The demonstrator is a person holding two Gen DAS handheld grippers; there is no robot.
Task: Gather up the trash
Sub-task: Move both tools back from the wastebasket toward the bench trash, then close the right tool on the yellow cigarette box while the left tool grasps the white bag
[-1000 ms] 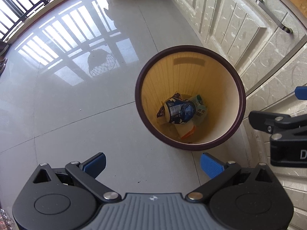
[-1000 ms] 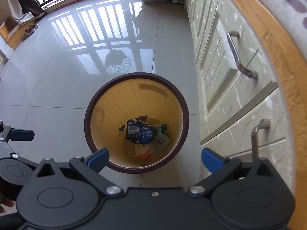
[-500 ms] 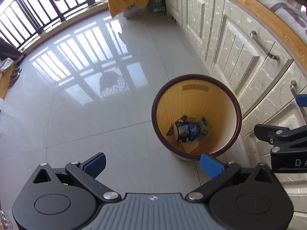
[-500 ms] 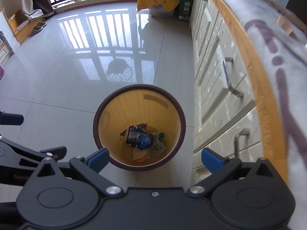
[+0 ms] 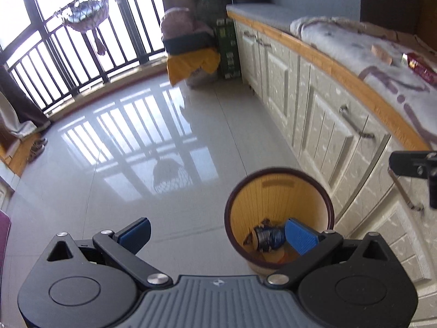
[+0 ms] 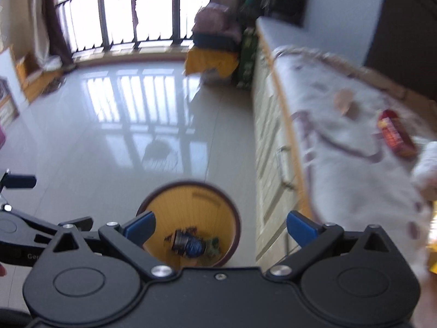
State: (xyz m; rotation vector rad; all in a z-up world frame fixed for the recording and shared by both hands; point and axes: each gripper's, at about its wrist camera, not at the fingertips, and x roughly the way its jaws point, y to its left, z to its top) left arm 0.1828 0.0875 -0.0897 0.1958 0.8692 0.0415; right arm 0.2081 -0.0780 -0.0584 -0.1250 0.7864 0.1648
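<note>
Hovering above bin (image 5: 278, 180): left gripper (image 5: 218, 232), right gripper (image 6: 221, 225) spread, empty; labels unreadable.

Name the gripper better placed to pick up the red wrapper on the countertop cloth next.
Right. The red wrapper lies on the cloth directly right of the right gripper, whose jaws are open and empty. The left gripper sits farther out over the floor.

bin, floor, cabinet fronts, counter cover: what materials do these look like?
Bin: probably plastic, ribbed yellow inner wall, dark maroon rim.
Floor: glazed tile, glossy; it mirrors the window bars and grout lines show.
Cabinet fronts: cream panels with embossed pattern, possibly painted wood or laminate; metal bar handles.
Counter cover: fabric, soft and wrinkled, with a purple print.
</note>
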